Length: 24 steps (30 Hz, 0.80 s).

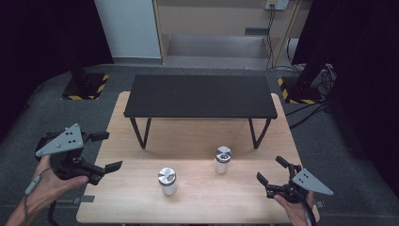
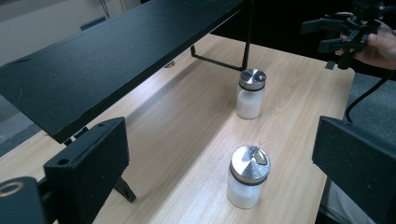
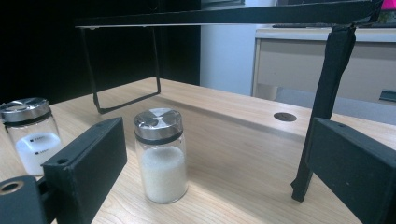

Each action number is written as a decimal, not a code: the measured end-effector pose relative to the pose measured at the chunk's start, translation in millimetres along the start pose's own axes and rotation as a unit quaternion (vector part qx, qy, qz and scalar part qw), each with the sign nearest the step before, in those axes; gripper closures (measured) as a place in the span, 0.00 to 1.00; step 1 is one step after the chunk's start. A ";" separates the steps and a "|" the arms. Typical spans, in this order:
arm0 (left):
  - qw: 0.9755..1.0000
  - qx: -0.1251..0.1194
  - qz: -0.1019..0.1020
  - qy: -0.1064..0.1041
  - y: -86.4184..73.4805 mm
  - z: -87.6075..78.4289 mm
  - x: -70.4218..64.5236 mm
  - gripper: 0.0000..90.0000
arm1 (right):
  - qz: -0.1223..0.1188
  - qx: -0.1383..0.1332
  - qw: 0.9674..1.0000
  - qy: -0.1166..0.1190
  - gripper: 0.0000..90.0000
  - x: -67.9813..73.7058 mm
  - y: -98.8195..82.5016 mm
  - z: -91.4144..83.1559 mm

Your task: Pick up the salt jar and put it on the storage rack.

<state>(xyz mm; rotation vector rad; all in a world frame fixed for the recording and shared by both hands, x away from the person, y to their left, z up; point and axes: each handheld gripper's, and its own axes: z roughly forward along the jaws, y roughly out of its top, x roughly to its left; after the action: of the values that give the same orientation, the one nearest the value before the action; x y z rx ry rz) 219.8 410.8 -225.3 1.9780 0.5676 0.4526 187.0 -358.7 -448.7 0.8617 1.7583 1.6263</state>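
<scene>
Two small glass jars of white powder with silver lids stand on the wooden table (image 1: 141, 207). The left jar (image 1: 167, 181) (image 2: 247, 183) (image 3: 30, 136) is nearer the front edge. The right jar (image 1: 222, 160) (image 2: 251, 94) (image 3: 161, 156) stands a little farther back. My left gripper (image 1: 112, 150) (image 2: 219, 135) hovers open at the table's left edge, pointing at the left jar with nothing between its jaws. Held at the front right corner, my right gripper (image 1: 270, 169) (image 3: 215, 135) (image 2: 327, 35) is open and empty, aimed at the right jar.
A low black shelf (image 1: 200, 96) on thin metal legs stands across the back half of the table, its legs (image 3: 322, 107) close behind the jars. Dark floor and cables (image 1: 301, 113) surround the table.
</scene>
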 end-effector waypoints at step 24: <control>0.999 -0.006 -0.003 0.032 -7.1 -1.8 -16.5 0.03 | 0.000 -0.001 1.000 0.003 0.07 -0.5 0.4 1.5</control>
<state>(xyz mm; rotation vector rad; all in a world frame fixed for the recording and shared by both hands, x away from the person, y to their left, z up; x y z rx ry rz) 203.9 405.6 -232.0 1.9547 0.6100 0.5169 188.6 -358.2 -448.4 0.8565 1.7611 1.6318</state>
